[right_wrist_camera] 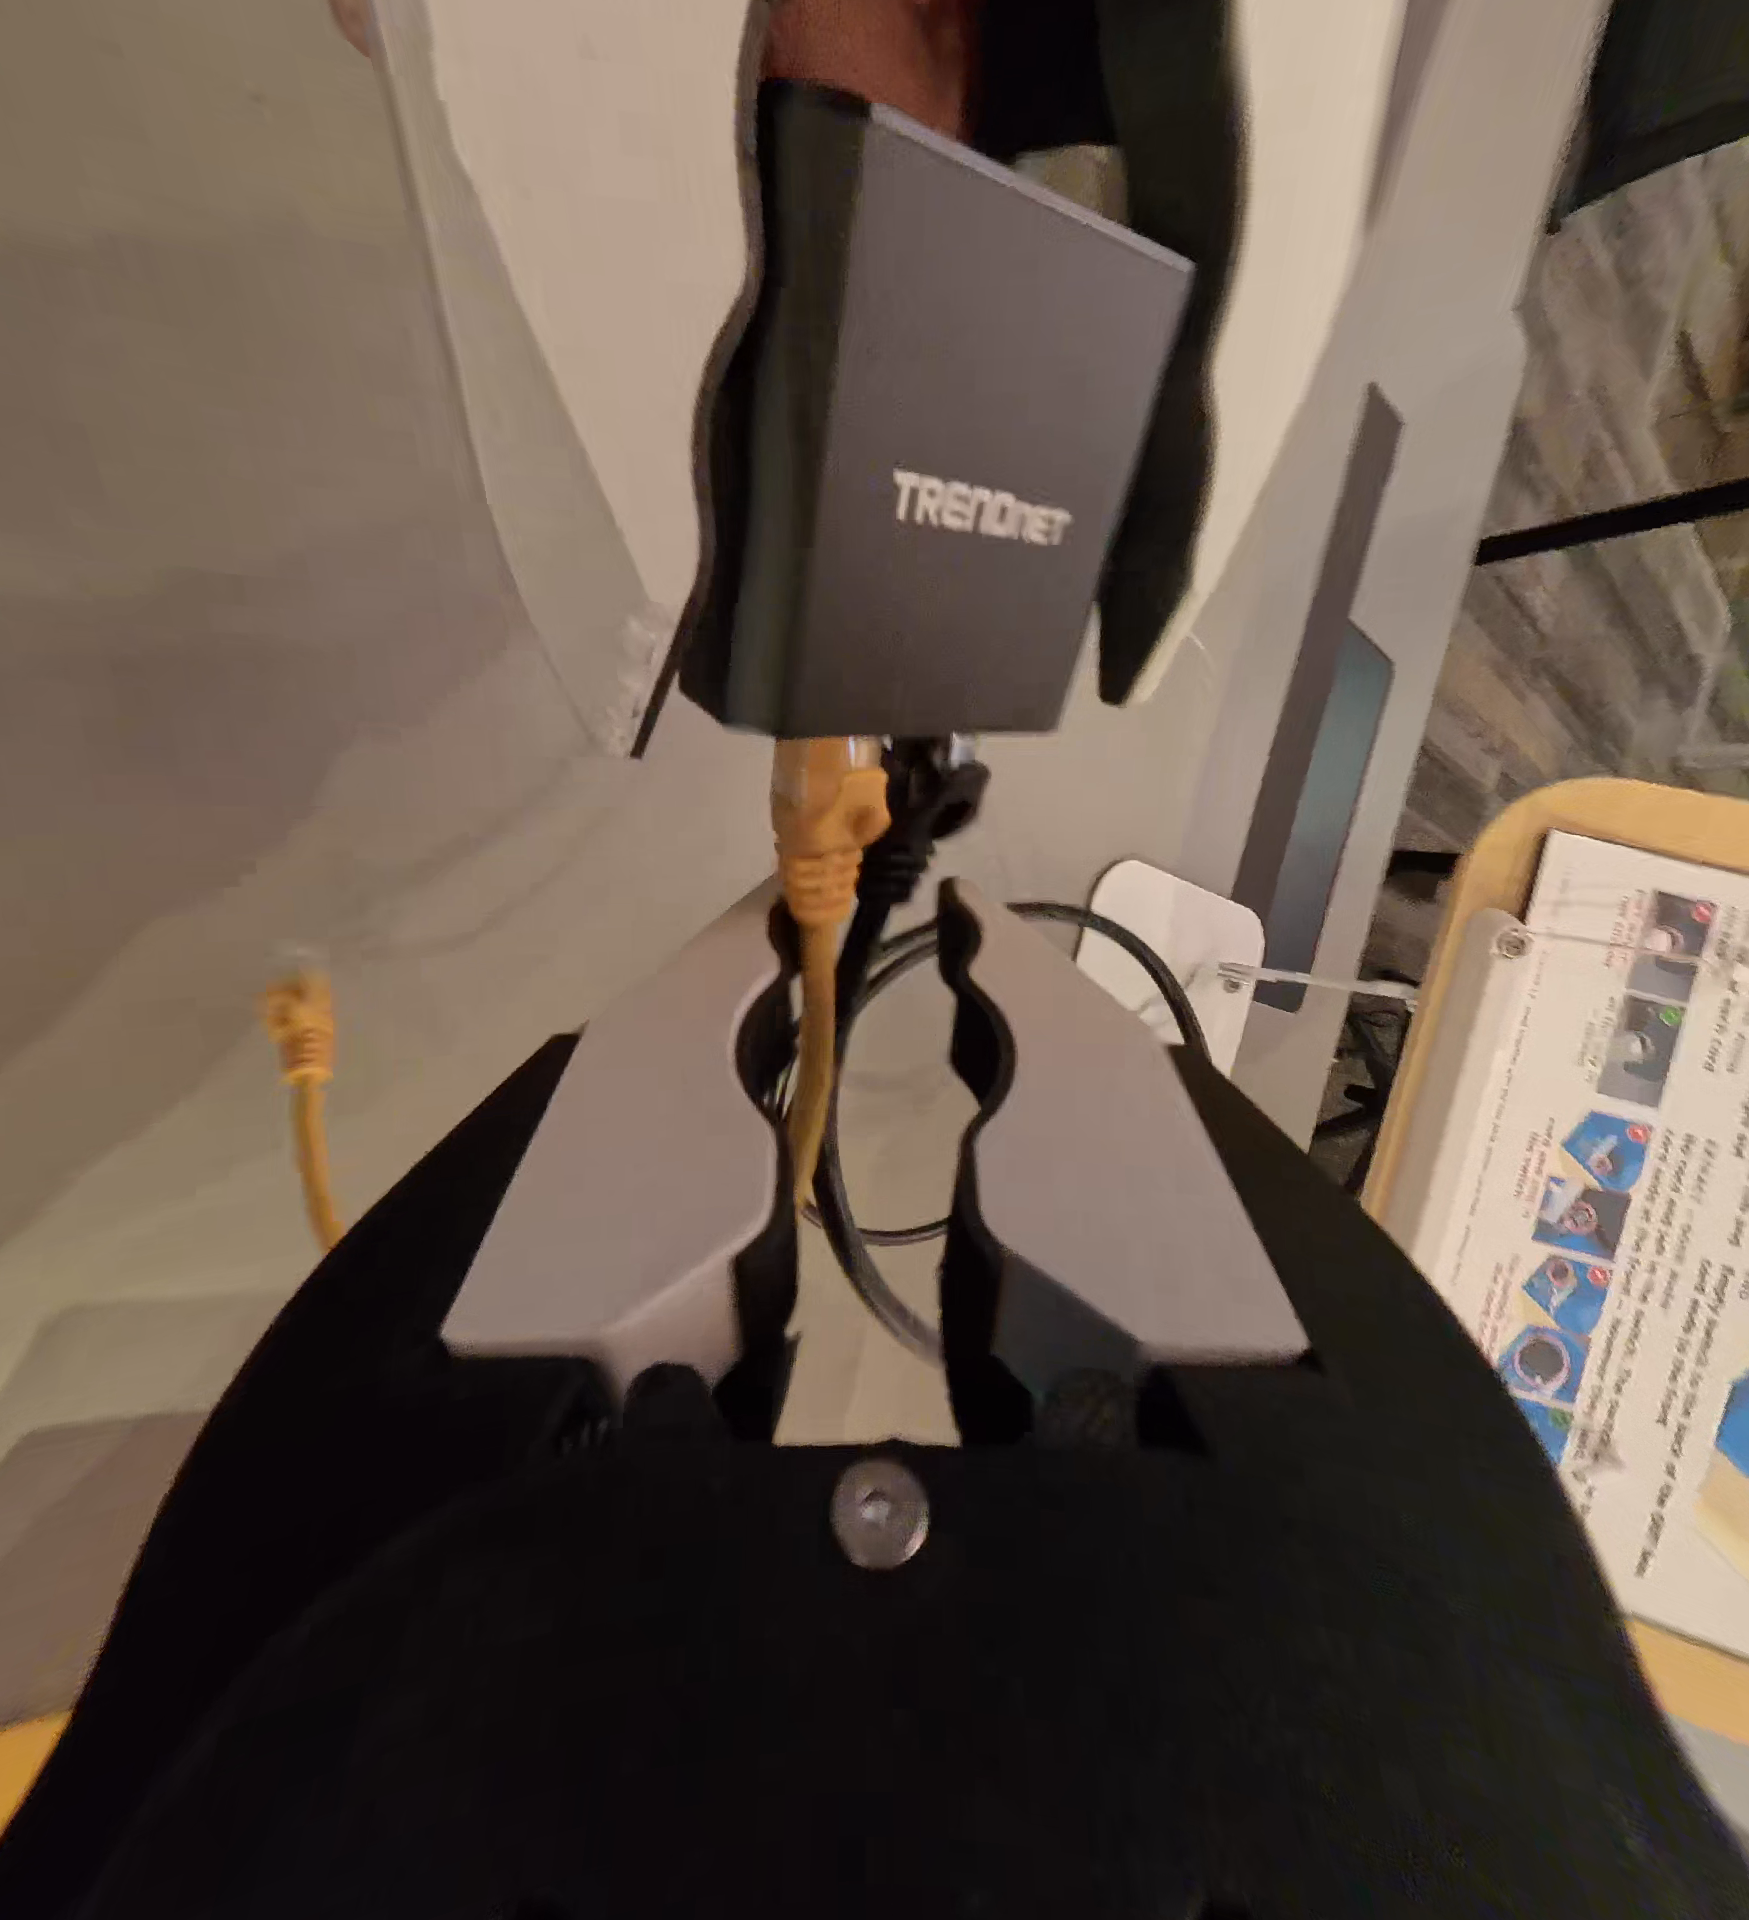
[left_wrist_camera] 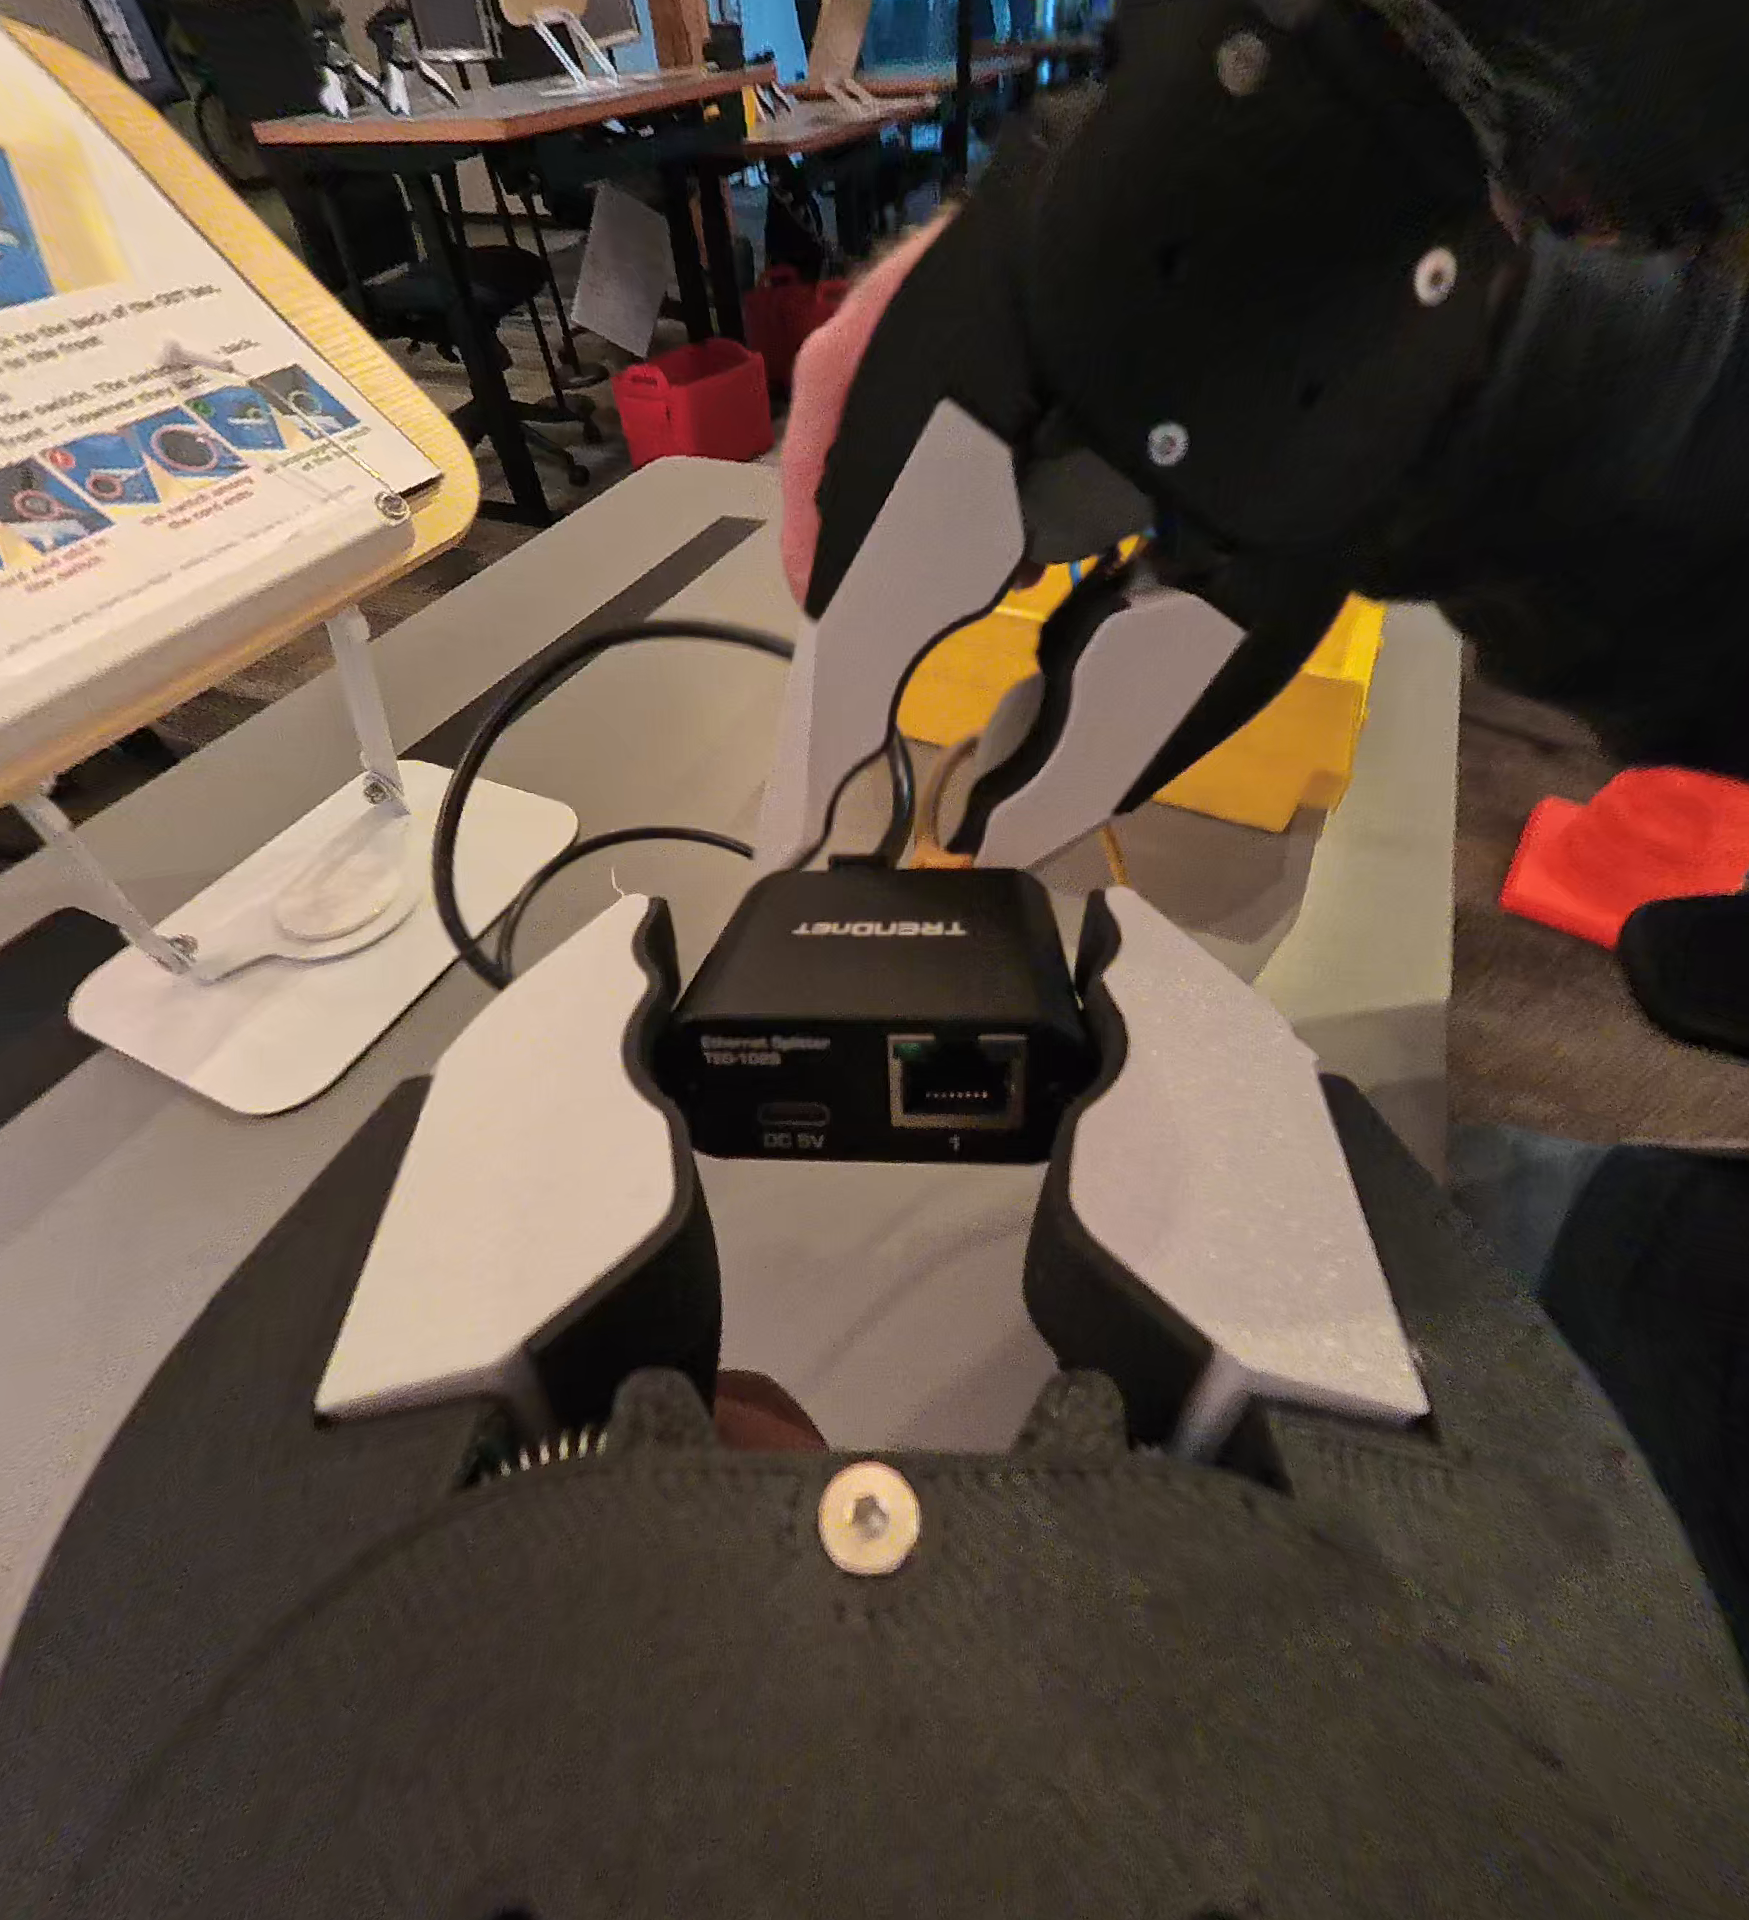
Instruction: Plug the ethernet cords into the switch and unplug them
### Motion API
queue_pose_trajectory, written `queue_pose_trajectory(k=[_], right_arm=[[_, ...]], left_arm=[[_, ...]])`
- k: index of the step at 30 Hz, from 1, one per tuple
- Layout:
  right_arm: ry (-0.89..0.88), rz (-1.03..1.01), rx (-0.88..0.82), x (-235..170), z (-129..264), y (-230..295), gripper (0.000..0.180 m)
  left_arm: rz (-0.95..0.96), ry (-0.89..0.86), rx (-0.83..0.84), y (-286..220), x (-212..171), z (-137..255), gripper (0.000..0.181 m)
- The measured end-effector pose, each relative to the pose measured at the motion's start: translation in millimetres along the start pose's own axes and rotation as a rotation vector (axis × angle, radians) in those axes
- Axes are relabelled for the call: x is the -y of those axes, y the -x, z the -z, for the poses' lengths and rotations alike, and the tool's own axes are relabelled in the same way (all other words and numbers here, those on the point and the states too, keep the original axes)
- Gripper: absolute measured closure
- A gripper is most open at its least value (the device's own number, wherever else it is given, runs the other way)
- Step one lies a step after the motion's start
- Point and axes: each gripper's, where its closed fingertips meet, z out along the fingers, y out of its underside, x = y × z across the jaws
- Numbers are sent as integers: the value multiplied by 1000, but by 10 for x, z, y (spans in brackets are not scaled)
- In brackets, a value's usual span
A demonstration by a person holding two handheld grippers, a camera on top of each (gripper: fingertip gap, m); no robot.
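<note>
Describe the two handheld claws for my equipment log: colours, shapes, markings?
Both match. The left claw and right claw each have a rounded black textured body, one silver screw at centre, and two pale grey wedge-shaped fingers with wavy black inner pads.

black switch (left_wrist_camera: 875, 997), orange cord (right_wrist_camera: 823, 873) plugged in

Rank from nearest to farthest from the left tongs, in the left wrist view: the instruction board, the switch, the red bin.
1. Switch: clamped between the left tongs, dead ahead.
2. Instruction board: on its stand, to the left on the table.
3. Red bin: on the floor beyond the table, ahead and slightly left.
</note>
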Motion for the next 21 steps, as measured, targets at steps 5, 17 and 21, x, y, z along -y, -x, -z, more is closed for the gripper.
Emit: queue_pose_trajectory(k=[5, 17, 21], right_arm=[[-168, -89, -202, 117, 177, -44, 147], [-233, 69, -612, 503, 241, 6, 158], [-239, 84, -597, 513, 240, 12, 166]], left_arm=[[198, -107, -12, 110, 16, 101, 107], [429, -232, -124, 19, 46, 93, 107], [463, -248, -146, 10, 44, 103, 108]])
